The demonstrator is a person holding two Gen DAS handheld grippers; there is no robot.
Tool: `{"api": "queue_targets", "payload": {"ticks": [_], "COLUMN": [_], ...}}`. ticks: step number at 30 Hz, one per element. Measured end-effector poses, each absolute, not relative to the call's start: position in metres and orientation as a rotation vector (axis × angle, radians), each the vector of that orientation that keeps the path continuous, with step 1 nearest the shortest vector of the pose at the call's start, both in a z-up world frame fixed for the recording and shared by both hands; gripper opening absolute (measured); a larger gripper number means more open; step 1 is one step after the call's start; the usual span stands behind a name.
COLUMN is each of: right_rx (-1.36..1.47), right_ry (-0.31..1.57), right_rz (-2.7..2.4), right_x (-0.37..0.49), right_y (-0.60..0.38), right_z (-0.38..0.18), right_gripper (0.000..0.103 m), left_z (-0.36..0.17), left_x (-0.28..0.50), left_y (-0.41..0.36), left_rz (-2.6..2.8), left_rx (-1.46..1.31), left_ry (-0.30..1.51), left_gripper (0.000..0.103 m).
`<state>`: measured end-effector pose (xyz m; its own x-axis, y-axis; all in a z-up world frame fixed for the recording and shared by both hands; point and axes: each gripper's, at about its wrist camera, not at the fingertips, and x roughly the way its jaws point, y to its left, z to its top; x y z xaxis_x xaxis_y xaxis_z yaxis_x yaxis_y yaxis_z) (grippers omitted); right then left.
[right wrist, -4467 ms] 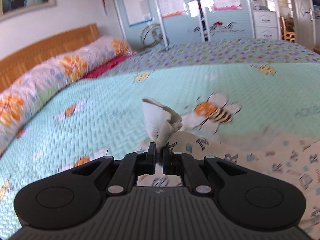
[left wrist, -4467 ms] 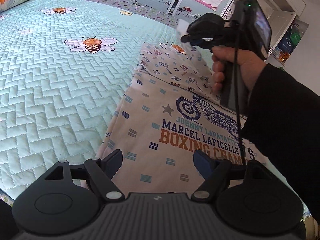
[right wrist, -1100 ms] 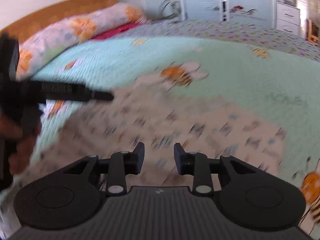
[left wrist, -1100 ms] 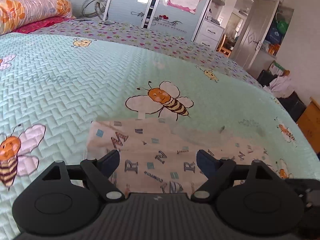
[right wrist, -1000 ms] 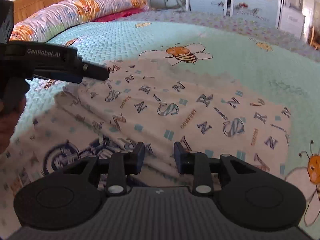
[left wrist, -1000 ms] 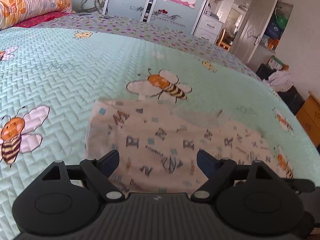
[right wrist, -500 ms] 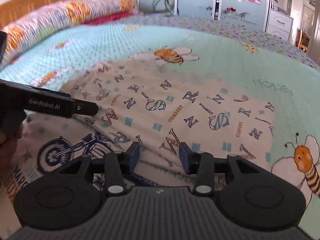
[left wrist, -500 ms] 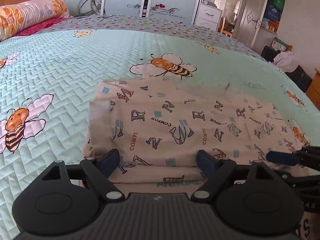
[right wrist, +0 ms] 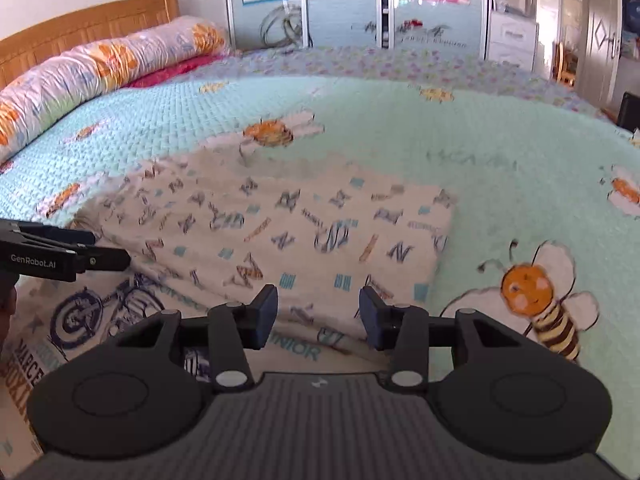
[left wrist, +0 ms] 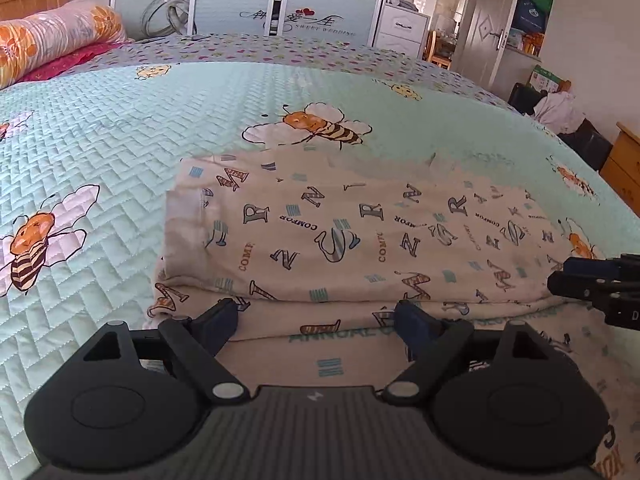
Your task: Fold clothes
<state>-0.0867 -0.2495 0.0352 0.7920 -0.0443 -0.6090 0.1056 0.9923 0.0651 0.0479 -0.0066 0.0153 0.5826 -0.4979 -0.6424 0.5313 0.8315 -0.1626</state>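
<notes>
A cream T-shirt [left wrist: 340, 240] printed with letters lies on the bed, its upper part folded down over the motorcycle print [right wrist: 100, 316]. My left gripper [left wrist: 316, 318] stands wide open just above the near edge of the fold, with nothing between its fingers. My right gripper [right wrist: 318, 308] is open above the right end of the folded flap, its pads clear of the cloth. Each gripper shows in the other's view: the right gripper [left wrist: 560, 274] at the fold's right end, the left gripper [right wrist: 110, 246] at its left end.
A pale green quilt [left wrist: 120, 140] with bee pictures covers the bed. A flowered bolster [right wrist: 100, 68] lies along the wooden headboard [right wrist: 80, 28]. Wardrobe doors [left wrist: 280, 4] stand beyond the bed. A wooden cabinet [left wrist: 624, 168] and a heap of clothes [left wrist: 560, 108] are at the right.
The right gripper, earlier shut on a corner of the shirt, has let it go and its jaws have widened. The folded flap now lies flat. The right gripper has shifted to the flap's right end.
</notes>
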Motion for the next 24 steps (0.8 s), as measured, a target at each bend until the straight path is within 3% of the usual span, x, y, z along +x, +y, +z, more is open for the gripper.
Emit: {"api": "queue_targets", "payload": {"ticks": [4, 8, 14, 20, 24], "right_rx": [0.074, 0.101, 0.266, 0.083, 0.111], "right_ry": [0.641, 0.749, 0.648, 0.746, 0.74], "right_rz": [-0.077, -0.089, -0.205, -0.147, -0.236], "right_x": [-0.051, -0.001, -0.006, 0.027, 0.043], "right_y": [-0.256, -0.276, -0.305, -0.269, -0.288], "right_z": [0.04, 0.017, 0.033, 0.022, 0.018], "right_gripper": [0.048, 0.049, 0.048, 0.048, 0.055], "left_z": [0.008, 0.003, -0.002, -0.003, -0.004], "left_x": [0.052, 0.045, 0.039, 0.037, 0.037], "left_y": [-0.011, -0.012, -0.013, -0.012, -0.011], "left_rz": [-0.582, -0.593, -0.611, -0.616, -0.619], "left_rx": [0.079, 0.12, 0.134, 0.133, 0.126], "left_ry": [0.757, 0.715, 0.676, 0.664, 0.659], "left_gripper": [0.089, 0.092, 0.099, 0.1, 0.101]}}
